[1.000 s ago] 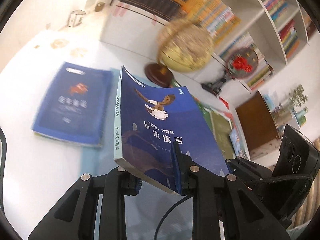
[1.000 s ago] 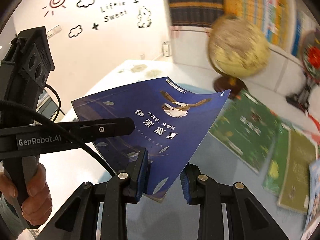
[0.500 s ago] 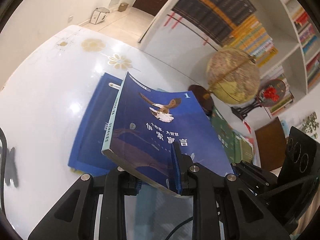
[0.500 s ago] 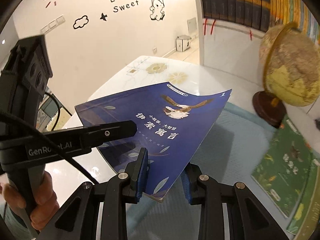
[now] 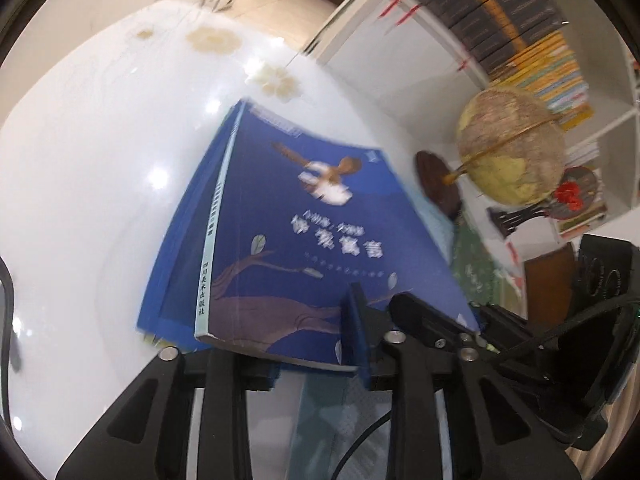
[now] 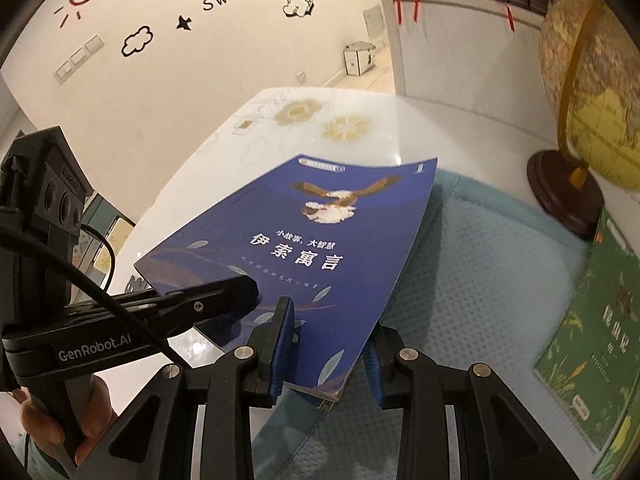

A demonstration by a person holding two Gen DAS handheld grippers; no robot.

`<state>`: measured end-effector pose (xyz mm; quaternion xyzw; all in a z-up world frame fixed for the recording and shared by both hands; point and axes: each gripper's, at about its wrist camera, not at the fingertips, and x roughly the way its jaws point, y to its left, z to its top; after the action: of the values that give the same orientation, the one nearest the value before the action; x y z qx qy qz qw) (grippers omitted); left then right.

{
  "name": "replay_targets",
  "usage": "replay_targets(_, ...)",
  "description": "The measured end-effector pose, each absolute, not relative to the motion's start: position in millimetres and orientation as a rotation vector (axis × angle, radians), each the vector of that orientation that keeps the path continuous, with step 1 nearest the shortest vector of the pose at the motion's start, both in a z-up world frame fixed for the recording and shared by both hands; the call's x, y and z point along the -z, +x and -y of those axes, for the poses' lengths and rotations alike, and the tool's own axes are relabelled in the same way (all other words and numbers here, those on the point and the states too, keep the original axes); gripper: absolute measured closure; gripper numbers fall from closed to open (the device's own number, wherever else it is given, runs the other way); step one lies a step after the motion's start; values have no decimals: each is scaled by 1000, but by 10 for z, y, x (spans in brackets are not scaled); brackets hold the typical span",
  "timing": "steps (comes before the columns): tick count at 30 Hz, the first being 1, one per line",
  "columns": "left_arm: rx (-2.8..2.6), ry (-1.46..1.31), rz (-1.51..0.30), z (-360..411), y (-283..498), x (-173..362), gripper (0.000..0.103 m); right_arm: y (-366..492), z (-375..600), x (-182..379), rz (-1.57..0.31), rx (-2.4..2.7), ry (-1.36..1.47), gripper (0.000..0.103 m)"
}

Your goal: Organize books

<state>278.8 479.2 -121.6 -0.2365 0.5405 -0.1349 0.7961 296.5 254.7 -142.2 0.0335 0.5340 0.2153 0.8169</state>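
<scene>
Since the earlier frames, both grippers have carried the dark blue paperback with a white-and-brown eagle on its cover (image 6: 316, 248) across the glossy white table with gold flower prints (image 5: 80, 152) and lowered it over a second blue book (image 5: 176, 264) lying flat there, so the carried one now covers nearly all of it, with only its left and near edges showing. The left gripper (image 5: 308, 360) has its blue pads at the near edge of the eagle book; its jaws have just been opening, the book between them, though blur hides whether the pads press on it. The right gripper (image 6: 328, 364) is narrowly closed on the book's near right corner, one pad on the cover and the other underneath. A hand (image 6: 60, 420) grasps the left gripper's handle. To the right sit a pale teal mesh mat (image 6: 480, 280), a green paperback (image 6: 592, 340) and a yellowed globe on a dark wooden base (image 5: 512, 148).
</scene>
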Motion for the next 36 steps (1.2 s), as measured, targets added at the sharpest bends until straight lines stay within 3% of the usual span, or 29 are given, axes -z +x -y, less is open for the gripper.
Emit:
replay_targets(7, 175, -519, -1267, -4927, 2657, 1402, 66, 2987, -2675, 1595, -1190, -436, 52, 72)
replay_targets(13, 77, -506, -1356, -5046, 2516, 1531, 68, 2913, -2559, 1695, -1276, -400, 140, 70)
replay_targets(14, 64, -494, -1358, -5051, 2471, 1524, 68, 2869, -2514, 1668, -1268, -398, 152, 68)
replay_targets(17, 55, -445, -1345, -5016, 2377, 1471, 68, 2716, -2367, 1510, -1204, -402, 187, 42)
replay_targets(23, 50, -359, -1346, -4844, 2278, 1402, 68, 2419, -2160, 1273, -1147, -380, 190, 41)
replay_targets(30, 74, -201, -1301, -4236, 1793, 1147, 68, 1665, -1404, 1126, -1133, -304, 301, 41)
replay_targets(36, 246, -49, -1276, -2877, 1045, 917, 67, 843, -358, 994, -1092, -186, 331, 41)
